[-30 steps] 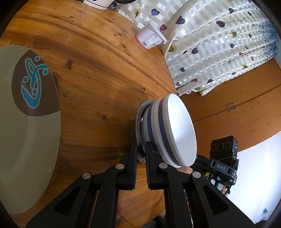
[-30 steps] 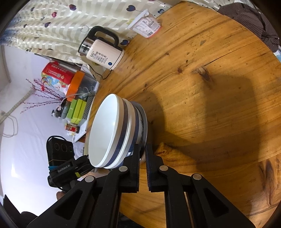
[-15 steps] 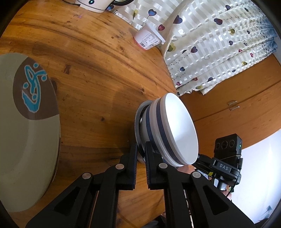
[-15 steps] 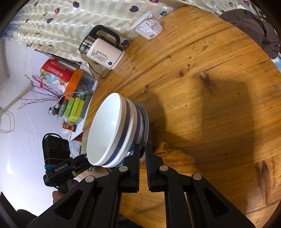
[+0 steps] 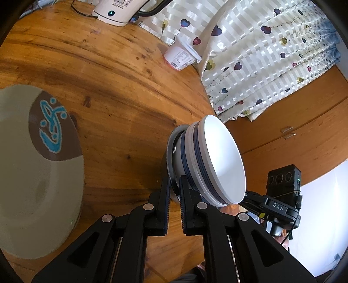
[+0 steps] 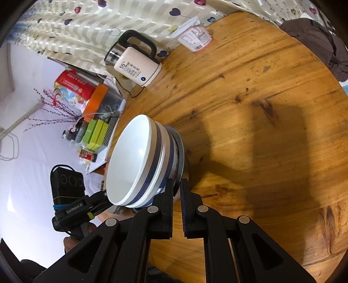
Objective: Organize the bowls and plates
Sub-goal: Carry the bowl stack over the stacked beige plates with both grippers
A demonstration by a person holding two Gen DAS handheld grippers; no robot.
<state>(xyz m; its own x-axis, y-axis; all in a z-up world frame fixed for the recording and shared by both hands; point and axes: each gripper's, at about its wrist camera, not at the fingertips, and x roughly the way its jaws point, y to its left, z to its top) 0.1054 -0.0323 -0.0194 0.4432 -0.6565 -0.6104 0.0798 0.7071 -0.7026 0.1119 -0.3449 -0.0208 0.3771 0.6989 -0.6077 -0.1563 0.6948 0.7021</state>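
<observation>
So right at my fingertips: my left gripper [image 5: 174, 187] is clamped on the rim of the small plate [image 5: 170, 152] at the bottom of the stack, and my right gripper [image 6: 177, 188] is pinched on the same rim from the opposite side. Two white bowls [image 5: 217, 161] with blue bands are nested on that plate, so I'm carrying the whole pile between both hands.

What's changed over the last second is mostly the view. The kettle [image 5: 115, 10] has slid into the top of my left camera and the big grey-green plate [image 5: 32, 174] with the blue squiggle has shifted a little, while the stack sits in the same spot between my jaws. So I reckon the grip isn't slipping and I'm simply moving the load across the table [image 6: 261, 130].

Further out there's the yogurt tub [image 6: 193, 38] near the back edge, then the heart-print curtain [image 5: 261, 54].

My guess is the pile is heading for the big plate, which lies just left of the stack. Nothing is set down yet.
</observation>
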